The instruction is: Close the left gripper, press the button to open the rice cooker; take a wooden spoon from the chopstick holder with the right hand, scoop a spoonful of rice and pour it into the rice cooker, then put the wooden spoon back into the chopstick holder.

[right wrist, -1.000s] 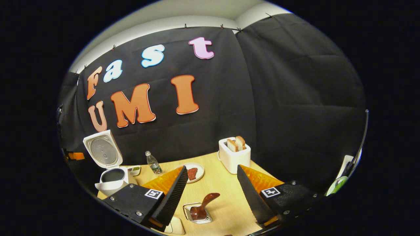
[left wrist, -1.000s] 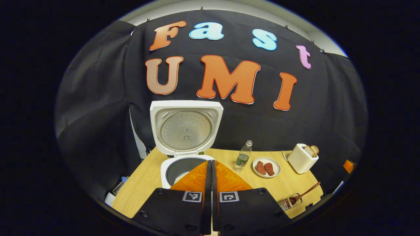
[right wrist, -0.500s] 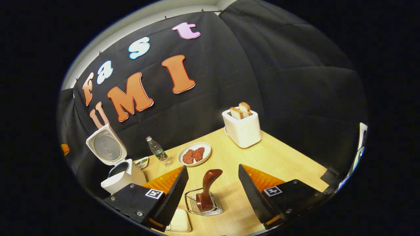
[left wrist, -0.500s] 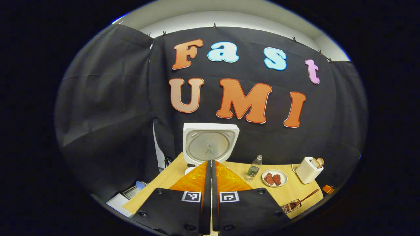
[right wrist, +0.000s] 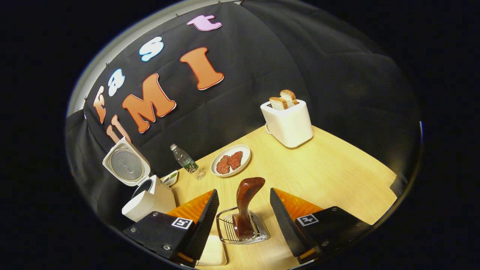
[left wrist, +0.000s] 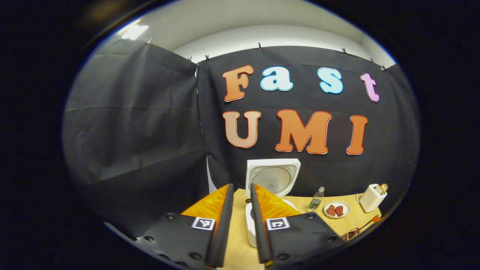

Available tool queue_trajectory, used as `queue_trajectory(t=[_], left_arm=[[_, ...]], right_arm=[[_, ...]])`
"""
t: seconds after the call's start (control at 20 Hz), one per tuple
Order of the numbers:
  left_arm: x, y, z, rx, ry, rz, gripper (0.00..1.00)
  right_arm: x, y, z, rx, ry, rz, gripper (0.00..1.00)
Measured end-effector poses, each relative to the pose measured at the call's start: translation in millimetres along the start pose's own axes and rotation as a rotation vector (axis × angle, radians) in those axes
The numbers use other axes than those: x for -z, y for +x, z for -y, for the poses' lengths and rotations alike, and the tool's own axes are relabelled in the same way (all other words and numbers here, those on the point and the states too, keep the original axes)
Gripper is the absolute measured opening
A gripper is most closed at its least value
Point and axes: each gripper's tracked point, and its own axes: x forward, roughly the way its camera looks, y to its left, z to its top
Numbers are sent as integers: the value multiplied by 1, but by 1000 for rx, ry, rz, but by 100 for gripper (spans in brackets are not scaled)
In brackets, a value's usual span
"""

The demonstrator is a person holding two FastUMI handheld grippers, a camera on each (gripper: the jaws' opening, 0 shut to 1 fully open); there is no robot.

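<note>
Right gripper view, nearest first: right hand-held gripper [right wrist: 243,213] spread wide and holding nothing, fingers either side of the wooden spoon [right wrist: 245,204] without touching it. Spoon standing upright in the wire chopstick holder [right wrist: 243,232], handle end curving over at the top, holder resting on the pale wood worktop [right wrist: 330,168]. A flat cream object [right wrist: 212,255] just left of the holder, partly hidden under the left finger; cannot tell what it is. Farther off, on the left, the white rice cooker [right wrist: 148,200] with lid [right wrist: 126,168] tipped up and open, dark pot rim showing below. A small dish [right wrist: 170,178] just behind the cooker, then a clear bottle [right wrist: 185,162], then a white plate with two red pieces [right wrist: 230,160], all near one another and well clear of the spoon. White toaster [right wrist: 288,122] with two slices standing up, at the far edge.

Left gripper view: left hand-held gripper [left wrist: 239,221] parted by a narrow gap, nothing between its fingers, raised above the worktop. Cooker body seen through the gap, raised lid behind. Same bottle, plate and toaster strung out to the right, much smaller here; holder and spoon at the lower right edge, spoon handle leaning right. Dish and cream object visible from the right gripper's side alone.
</note>
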Motion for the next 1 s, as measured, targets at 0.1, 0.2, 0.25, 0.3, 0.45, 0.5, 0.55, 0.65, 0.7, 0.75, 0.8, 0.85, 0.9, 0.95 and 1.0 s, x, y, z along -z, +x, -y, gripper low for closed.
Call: queue_trajectory(t=[0.1,0.2,0.25,0.3,0.45,0.5,0.55,0.65,0.7,0.75,0.8,0.85,0.9,0.95,1.0], left_arm=[[-6,-5,-6,-9,-7,15,59],[-5,-10,-13,-14,-8,15,72],[-7,-11,-14,-13,-8,19,83],[-6,-12,-16,-11,-11,20,88],[-3,-15,-17,8,-26,15,92],[-1,-14,-24,-5,-21,10,90],[1,-13,-32,-23,-9,7,93],[4,-12,-41,-42,4,-5,100],[4,-10,-43,-43,1,-5,100],[4,-10,-44,-40,-7,-7,100],[5,-9,-46,-35,-14,-8,100],[7,-8,-49,-34,-18,-10,99],[8,-6,-53,-34,-16,-14,99],[10,-4,-57,-35,-11,-18,99],[10,-3,-60,-35,-6,-18,99]], right_arm=[[2,10,2,4,-2,-7,81],[3,17,3,2,6,-11,77],[3,18,4,4,13,-10,76],[4,19,6,6,16,-12,73],[8,23,6,1,24,-27,70],[8,24,6,4,31,-28,64],[8,25,7,10,34,-22,60],[7,25,3,18,37,-14,46],[9,27,-1,15,47,-27,31],[10,28,-2,23,71,-37,30],[9,30,-5,19,102,-40,27],[10,29,-9,11,116,-42,25],[10,28,-10,15,116,-32,23],[11,29,-8,32,105,-23,22],[8,30,-9,44,95,-6,17]])
